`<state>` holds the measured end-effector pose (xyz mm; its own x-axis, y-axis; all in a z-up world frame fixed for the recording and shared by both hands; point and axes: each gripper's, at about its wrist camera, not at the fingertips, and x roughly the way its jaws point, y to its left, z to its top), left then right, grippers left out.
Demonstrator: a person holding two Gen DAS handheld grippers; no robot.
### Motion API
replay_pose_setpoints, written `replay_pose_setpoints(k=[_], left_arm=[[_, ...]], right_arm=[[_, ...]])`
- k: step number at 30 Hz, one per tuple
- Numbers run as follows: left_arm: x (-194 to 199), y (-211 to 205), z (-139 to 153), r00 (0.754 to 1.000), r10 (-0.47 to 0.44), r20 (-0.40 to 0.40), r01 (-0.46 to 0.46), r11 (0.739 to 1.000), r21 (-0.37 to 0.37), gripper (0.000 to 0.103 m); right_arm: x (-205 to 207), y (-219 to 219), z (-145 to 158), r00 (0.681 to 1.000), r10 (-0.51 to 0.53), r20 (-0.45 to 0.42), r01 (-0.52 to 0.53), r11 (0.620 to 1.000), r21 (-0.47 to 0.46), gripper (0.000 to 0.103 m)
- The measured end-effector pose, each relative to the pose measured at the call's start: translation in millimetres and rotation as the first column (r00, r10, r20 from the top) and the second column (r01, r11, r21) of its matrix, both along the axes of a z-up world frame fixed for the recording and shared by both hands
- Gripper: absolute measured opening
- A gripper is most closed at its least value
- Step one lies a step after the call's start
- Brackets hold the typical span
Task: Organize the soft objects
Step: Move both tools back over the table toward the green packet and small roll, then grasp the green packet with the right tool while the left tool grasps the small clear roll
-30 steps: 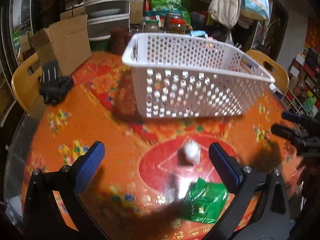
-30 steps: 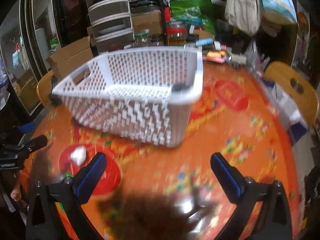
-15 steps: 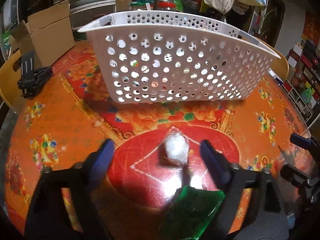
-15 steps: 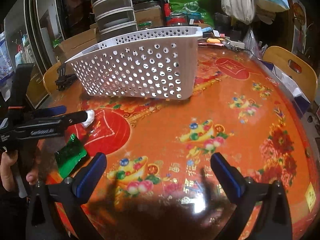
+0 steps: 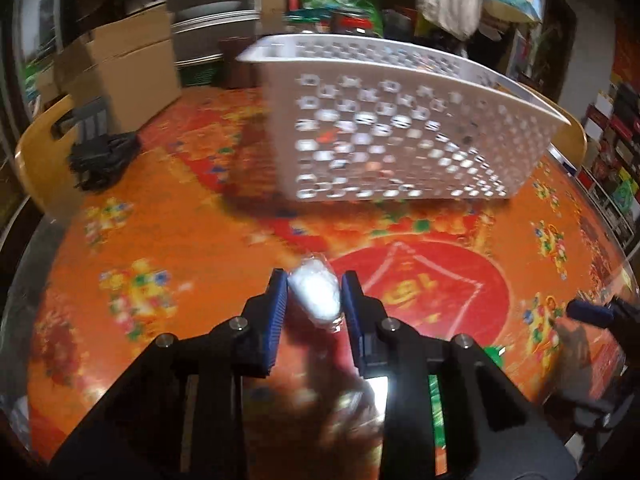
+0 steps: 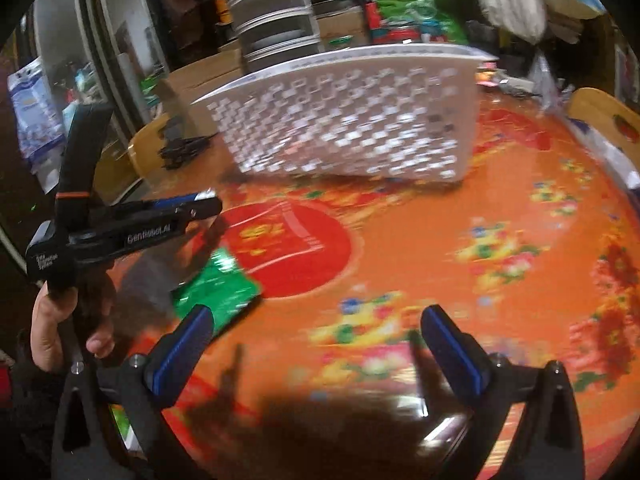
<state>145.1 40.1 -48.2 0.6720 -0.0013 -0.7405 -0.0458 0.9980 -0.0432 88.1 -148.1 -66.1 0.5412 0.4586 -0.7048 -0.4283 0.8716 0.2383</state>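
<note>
My left gripper [image 5: 314,282] is shut on a small white soft packet [image 5: 316,296] and holds it above the orange table. The left gripper also shows from the side in the right wrist view [image 6: 208,204]. A white perforated basket [image 5: 404,120] stands further back on the table; it also shows in the right wrist view [image 6: 352,120]. A green shiny packet [image 6: 216,292] lies on the table below the left gripper, by my right gripper's left finger. My right gripper [image 6: 316,332] is open and empty above the table's near part.
The round table [image 5: 160,220] has an orange and red patterned cover. A black bundle [image 5: 104,156] lies at its far left. Cardboard boxes [image 5: 124,64], drawers and bags stand behind. Wooden chairs [image 6: 608,116] ring the table.
My left gripper closed on the white packet and lifted it off the table. My right gripper shifted left, toward the green packet.
</note>
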Motion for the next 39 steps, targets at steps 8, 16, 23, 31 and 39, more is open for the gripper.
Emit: replay_pose_setpoints(k=[8,16,23,31,39], left_arm=[[-32,58,1,0.995,0.093,0.028,-0.091,0.994,-0.056,0.026],[-50,84,-7,0.987,0.158,0.039,-0.152,0.981,-0.122,0.026],[-51,80,-12,0.988,0.15,0.035,-0.144,0.981,-0.131,0.026],[-49,73,-12,0.989,0.141,0.035,-0.135,0.983,-0.124,0.026],[-50,65,-8,0.992,0.119,0.047,-0.113,0.987,-0.115,0.026]], right_arm=[[-9,64,-13,0.994,0.113,-0.008,-0.113,0.992,-0.059,0.103],[-14,98,-15,0.988,0.15,0.034,-0.143,0.978,-0.15,0.088],[-12,103,-16,0.986,0.151,0.065,-0.137,0.974,-0.183,0.048],[-12,91,-14,0.986,0.16,0.051,-0.153,0.981,-0.122,0.014],[-18,75,-3,0.984,0.159,0.083,-0.154,0.986,-0.068,0.009]])
